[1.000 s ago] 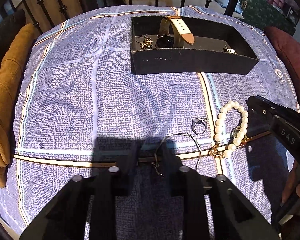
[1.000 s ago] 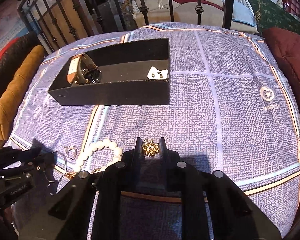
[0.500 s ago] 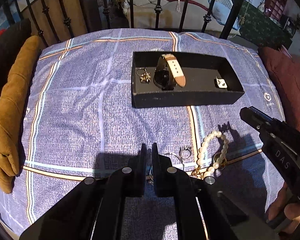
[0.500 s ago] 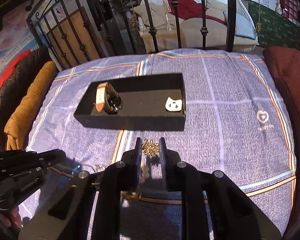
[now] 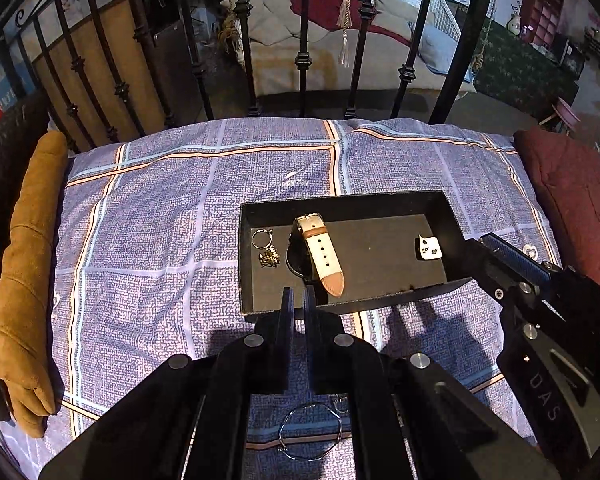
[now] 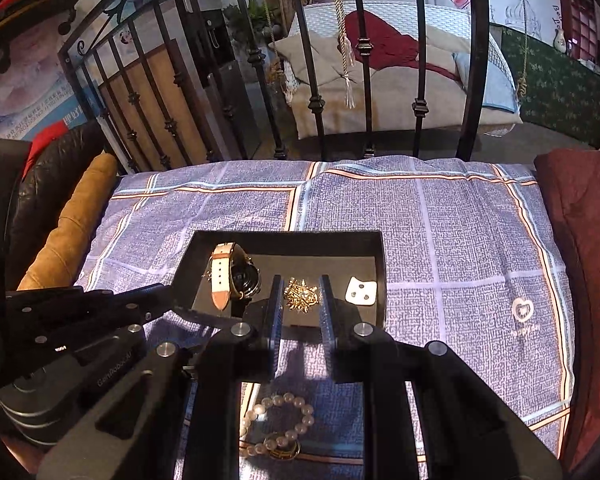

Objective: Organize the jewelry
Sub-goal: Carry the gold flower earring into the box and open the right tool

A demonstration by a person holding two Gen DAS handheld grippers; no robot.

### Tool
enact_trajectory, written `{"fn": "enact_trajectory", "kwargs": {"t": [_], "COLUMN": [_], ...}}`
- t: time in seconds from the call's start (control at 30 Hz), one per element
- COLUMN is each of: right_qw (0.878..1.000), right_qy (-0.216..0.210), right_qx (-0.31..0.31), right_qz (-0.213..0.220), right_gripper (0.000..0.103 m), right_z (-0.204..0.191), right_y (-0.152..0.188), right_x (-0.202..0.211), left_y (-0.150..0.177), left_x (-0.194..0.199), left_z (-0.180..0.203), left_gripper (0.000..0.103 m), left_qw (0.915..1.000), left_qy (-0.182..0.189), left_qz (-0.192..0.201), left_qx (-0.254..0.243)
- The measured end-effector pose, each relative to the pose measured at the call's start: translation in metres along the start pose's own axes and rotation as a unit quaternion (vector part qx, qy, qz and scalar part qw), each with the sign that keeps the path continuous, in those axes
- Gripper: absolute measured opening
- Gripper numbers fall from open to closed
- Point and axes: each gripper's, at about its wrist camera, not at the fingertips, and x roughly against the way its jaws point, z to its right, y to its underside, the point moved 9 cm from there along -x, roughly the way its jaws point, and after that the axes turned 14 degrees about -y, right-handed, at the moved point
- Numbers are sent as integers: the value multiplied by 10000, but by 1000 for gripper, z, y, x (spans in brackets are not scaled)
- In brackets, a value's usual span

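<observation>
We carry a gold brooch (image 6: 301, 299) clamped between the jaws of the right hand-held gripper (image 6: 300, 300), and the black tray (image 6: 284, 236) lies just ahead and below it on the bed, long axis running left to right. The free floor between the watch (image 6: 232, 276) and the white earring card (image 6: 361, 290) sits directly in line. The left hand-held gripper (image 5: 299, 300) is pressed together near the tray's near wall; whether it pinches the thin bangle (image 5: 310, 432) dangling beneath, we cannot tell.

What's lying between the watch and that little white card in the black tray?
Nothing: the left wrist view shows only bare tray floor between the watch and the white card.
</observation>
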Motion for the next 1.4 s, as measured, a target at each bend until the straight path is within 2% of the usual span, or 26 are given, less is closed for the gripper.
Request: {"fn": "enact_trajectory", "kwargs": {"t": [1.3,1.37,1.4], "right_qw": [9996,9995,9995], "right_qy": [254,297,299], "right_qx": [-102,-92,-89], "right_qz": [-53,-63,-63], "right_gripper": [18,20,21], "right_z": [26,26,26], "right_y": [-16,-16,-16], "right_x": [-32,-32,-32], "left_y": [-29,-29,-29], "left_x": [-40,-41,-41], "left_z": [16,16,15], "left_gripper": [5,8,22], "left_qw": [9998,9998,9997], "left_qy": [-98,-122,-165], "left_qz": [-32,-29,-33], "left_qx": [-154,-160,-157]}}
